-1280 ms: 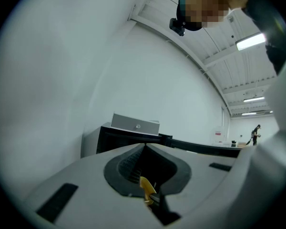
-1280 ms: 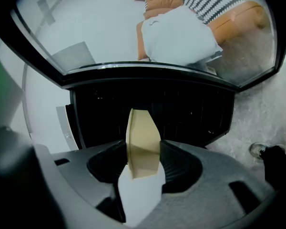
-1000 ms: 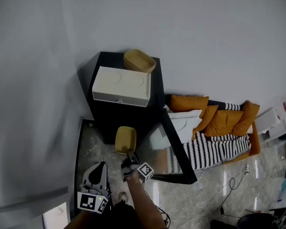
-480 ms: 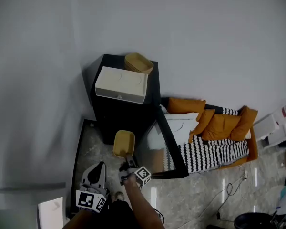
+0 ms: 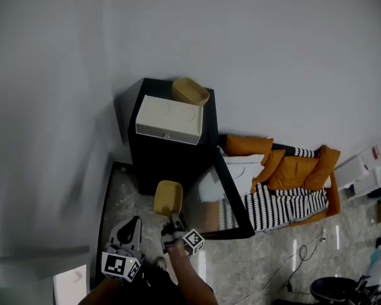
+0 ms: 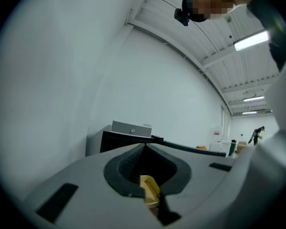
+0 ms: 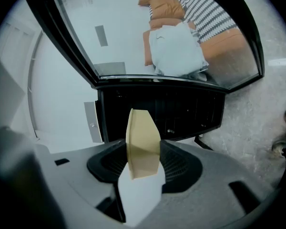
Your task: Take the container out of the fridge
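Already the main part looked done. My right gripper (image 5: 174, 224) had its fingers clamped on the near rim of the yellow container (image 5: 167, 197). In the right gripper view the container stood edge-on between the pads, which pressed on it from both sides. It hung in the air over the stone floor (image 5: 124, 192), just on the near side of the black fridge (image 5: 159, 164) and clear of its dark inside. I judged it to be fully out of the fridge.

The fridge's glass door (image 5: 209, 202) stood swung open to the right of the container. On top of the fridge sat a white box (image 5: 169, 119), with a tan basket (image 5: 190, 91) behind it on the far side. I had nothing to do with either.

My left gripper (image 5: 132, 226) hung to the left of the right one, near me and apart from the container. Its fingers were together with nothing gripped between them.

As for what was left, I reckoned very little. The container needed carrying somewhere to be set down, though I could see no obvious place for it. The door was open too, and my free left gripper seemed the natural one to push it shut.
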A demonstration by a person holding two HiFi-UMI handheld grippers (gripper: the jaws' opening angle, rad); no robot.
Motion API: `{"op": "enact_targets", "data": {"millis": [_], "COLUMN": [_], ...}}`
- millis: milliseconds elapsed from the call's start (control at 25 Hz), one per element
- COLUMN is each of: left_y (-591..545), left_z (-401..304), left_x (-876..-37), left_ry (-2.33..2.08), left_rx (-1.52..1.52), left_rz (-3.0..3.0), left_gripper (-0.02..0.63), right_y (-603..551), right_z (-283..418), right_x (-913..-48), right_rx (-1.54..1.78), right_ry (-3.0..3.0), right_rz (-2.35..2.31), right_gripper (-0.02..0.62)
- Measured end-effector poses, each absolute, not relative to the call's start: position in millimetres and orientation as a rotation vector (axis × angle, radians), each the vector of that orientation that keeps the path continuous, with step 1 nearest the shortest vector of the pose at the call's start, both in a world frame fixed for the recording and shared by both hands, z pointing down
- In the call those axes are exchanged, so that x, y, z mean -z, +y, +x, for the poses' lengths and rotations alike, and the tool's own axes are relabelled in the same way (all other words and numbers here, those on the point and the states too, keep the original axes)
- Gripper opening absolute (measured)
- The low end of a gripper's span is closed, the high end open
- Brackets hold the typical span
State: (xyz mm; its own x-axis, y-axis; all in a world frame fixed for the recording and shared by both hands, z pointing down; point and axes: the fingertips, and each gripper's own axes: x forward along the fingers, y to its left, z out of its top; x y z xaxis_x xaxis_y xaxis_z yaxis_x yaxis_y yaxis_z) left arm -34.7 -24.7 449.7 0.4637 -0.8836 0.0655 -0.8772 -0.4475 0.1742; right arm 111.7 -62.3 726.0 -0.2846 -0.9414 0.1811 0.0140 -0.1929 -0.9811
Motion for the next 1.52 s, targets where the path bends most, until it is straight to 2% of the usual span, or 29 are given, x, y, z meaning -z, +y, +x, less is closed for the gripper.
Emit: {"op": "enact_targets", "data": {"millis": [880, 1520], "left_y": [20, 30], "left_z": [-59, -63], "left_x": [-465, -444], "left_ry": [-1.470, -1.469], "left_rx": [0.028, 0.045], "left_rz": [2.490, 2.511], "left_gripper": [0.003, 0.003], "right_y": [24, 60], "right_z": [98, 89], "right_x": [-638, -560], "right_rx": [1.594, 1.593], "right_ry": [1.303, 1.329], "right_rz": [-1.149, -1.114], "right_gripper": [0.193, 0.195]}}
